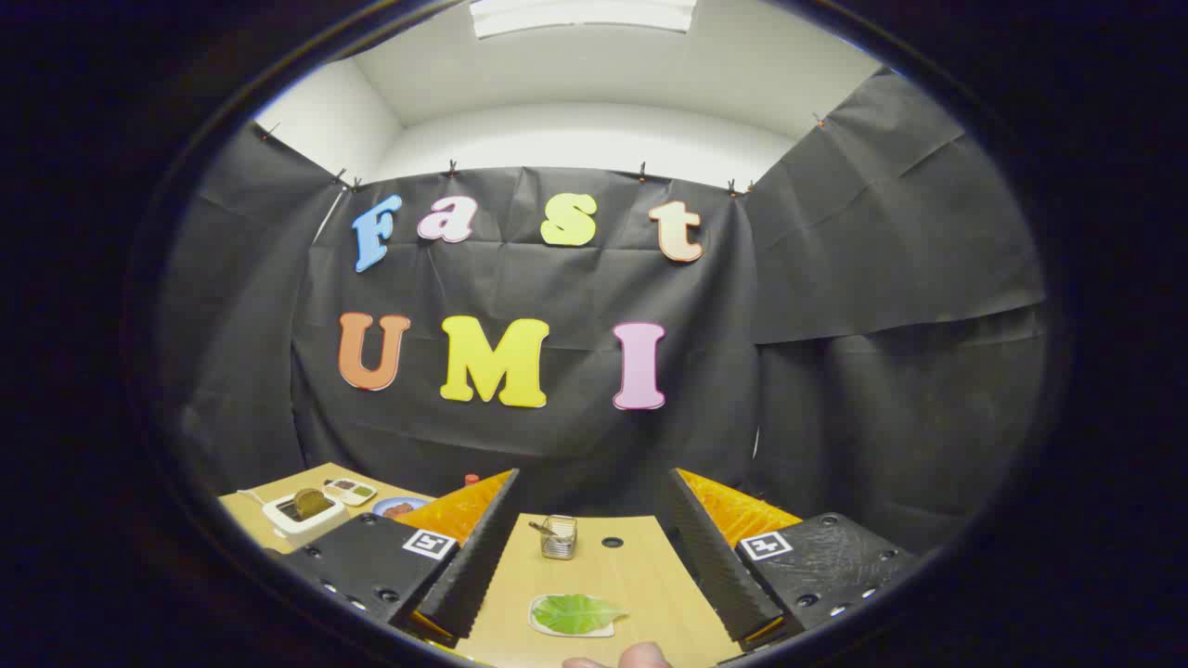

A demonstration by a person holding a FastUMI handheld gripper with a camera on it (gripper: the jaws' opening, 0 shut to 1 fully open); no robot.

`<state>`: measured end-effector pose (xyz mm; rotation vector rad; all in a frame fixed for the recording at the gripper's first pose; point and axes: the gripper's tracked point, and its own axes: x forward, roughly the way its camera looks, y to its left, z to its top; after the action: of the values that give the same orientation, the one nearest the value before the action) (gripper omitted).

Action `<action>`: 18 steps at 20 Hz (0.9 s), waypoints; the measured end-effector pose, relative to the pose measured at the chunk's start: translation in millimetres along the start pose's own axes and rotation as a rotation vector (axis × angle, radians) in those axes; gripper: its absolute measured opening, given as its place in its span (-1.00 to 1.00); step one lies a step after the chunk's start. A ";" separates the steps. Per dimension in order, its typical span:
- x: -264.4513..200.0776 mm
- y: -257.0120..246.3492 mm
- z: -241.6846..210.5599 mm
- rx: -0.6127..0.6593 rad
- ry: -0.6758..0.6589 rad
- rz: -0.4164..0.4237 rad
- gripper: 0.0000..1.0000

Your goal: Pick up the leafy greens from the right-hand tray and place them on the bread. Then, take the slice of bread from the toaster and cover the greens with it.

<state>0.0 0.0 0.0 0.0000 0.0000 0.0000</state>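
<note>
Gripper view, jaws apart, ribbed gripper (594, 557), flat leafy greens (575, 612)

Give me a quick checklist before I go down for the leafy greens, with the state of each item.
1. Fingers open wide enough: ok, the gripper is spread with nothing held.
2. Leafy greens lined up: ok, the leaf lies on its white tray between the fingers.
3. Path down: ok, but the small metal holder stands just beyond the tray.
4. Fingertips of a person near the tray: not ok, they sit close in front of it.
5. Toaster slice ready: ok, bread sticks up from it.
6. Bread to receive the greens: cannot tell.
</note>
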 end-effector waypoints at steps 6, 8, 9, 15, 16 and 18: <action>-1.3 -9.8 -5.7 0.017 0.020 0.028 0.90; -0.8 -11.6 -10.7 0.030 0.033 0.033 0.90; -0.1 -15.6 -12.6 0.035 0.037 0.027 0.90; 6.7 -33.8 -28.9 0.045 0.071 0.004 0.90; 8.7 -35.7 -33.5 0.054 0.082 0.003 0.90; 13.4 -37.8 -44.5 0.069 0.105 0.009 0.90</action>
<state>13.4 -37.8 -44.5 0.0693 0.1050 0.0090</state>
